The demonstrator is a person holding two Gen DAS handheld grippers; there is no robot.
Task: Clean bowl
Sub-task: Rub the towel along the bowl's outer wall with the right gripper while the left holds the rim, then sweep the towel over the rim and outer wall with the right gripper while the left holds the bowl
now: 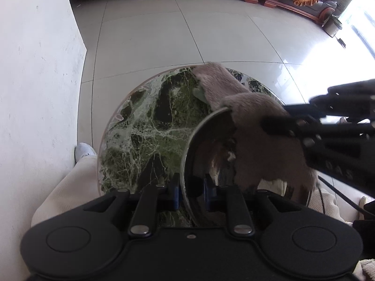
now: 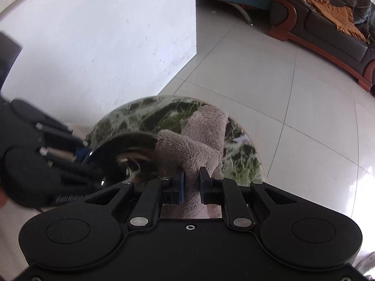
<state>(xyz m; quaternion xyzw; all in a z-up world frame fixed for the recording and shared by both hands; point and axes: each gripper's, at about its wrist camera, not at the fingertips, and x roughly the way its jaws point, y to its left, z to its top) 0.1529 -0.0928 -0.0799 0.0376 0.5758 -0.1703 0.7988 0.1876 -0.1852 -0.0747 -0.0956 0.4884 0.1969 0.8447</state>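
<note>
Pale glossy floor tiles (image 2: pixel 269 75) spread around a white wall corner (image 2: pixel 117 35). Beyond that corner stands a dark leather sofa (image 2: pixel 332 23) with a red wooden base. Bright daylight glares on the tiles right of the sofa.

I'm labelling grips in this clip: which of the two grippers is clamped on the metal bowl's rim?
The left gripper: its blue pads pinch the bowl rim between them. The right gripper is shut on the grey cloth instead.
</note>
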